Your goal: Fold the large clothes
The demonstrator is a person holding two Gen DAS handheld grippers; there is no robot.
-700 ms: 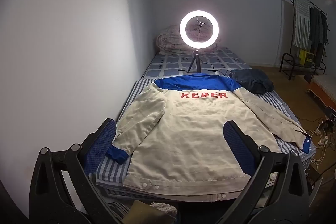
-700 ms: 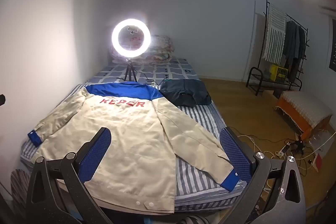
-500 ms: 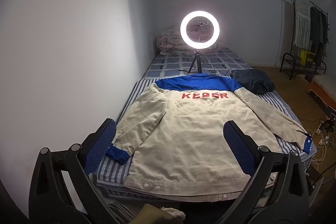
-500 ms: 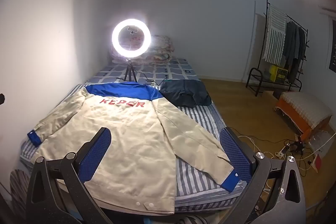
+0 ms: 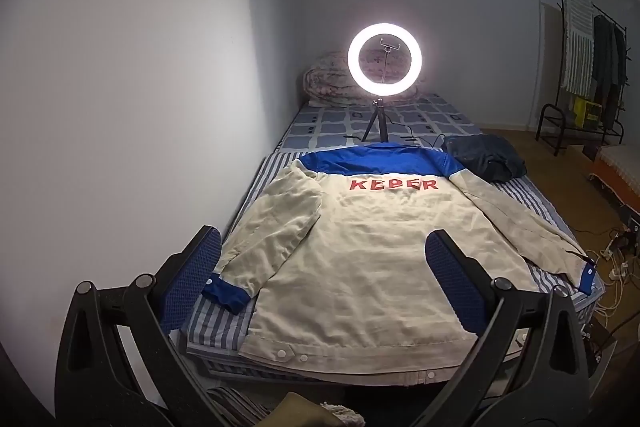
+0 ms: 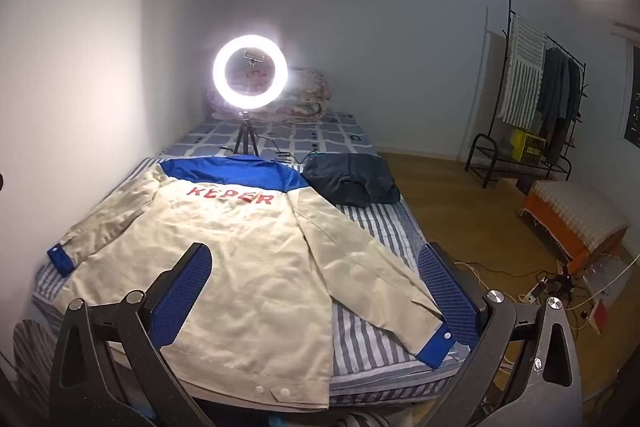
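While I hold both sets of fingers spread wide and empty above the foot of the bed (image 5: 280, 155), the jacket (image 5: 372, 251) lies flat on it, back up, red lettering near the blue yoke. My left gripper (image 5: 320, 267) frames its lower left half; my right gripper (image 6: 314, 277) frames its right sleeve (image 6: 372, 267), whose blue cuff lies near the bed's corner. Beyond the collar stand a lit ring light (image 5: 384, 63) and, beside it, a dark bundle (image 6: 352, 179).
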